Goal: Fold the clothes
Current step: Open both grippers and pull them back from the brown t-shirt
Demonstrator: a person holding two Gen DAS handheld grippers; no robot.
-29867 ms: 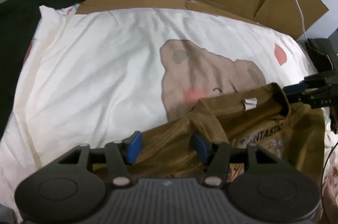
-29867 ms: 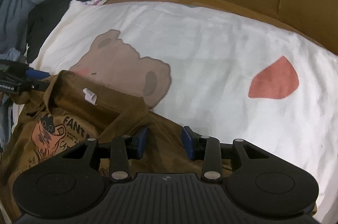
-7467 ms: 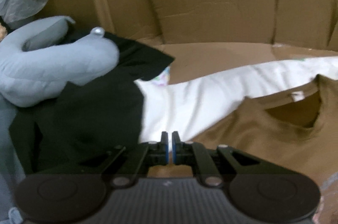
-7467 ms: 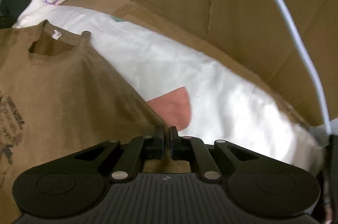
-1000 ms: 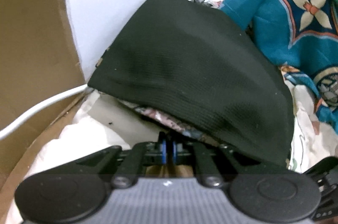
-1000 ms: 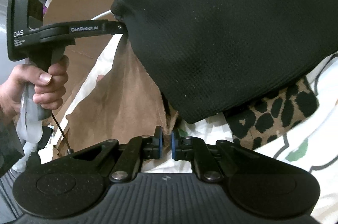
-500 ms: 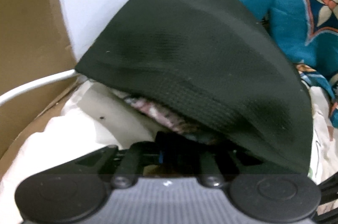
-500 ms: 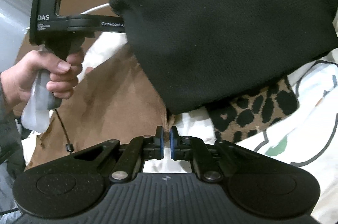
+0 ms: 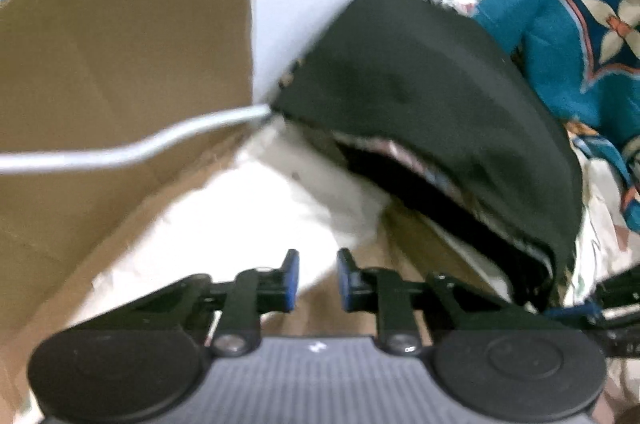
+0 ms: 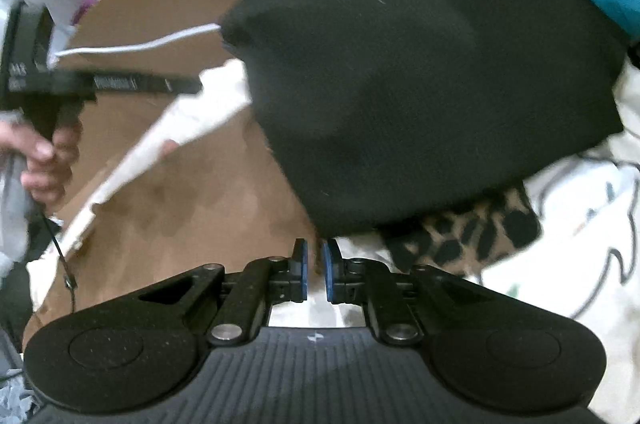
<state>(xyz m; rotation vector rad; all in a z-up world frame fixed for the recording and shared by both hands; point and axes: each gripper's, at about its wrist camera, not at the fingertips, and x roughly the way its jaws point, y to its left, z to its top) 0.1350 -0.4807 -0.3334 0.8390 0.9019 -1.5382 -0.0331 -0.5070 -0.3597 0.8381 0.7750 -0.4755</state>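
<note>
Brown shirt point(image 10: 192, 200) lies folded beside the black stack point(image 10: 420, 72); left claw point(image 9: 318, 278) released, right claw point(image 10: 315, 270) opening, empty: lift clear without snagging.

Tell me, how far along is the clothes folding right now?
Looks done: the brown shirt lies as a flat panel on the bedding, one edge running under the black garment. In hand: nothing; the left gripper and right gripper both show empty gaps between their jaws. Left: I can't confirm how neat the fold is, and the teal garment behind looks bunched, so more may wait.
</note>
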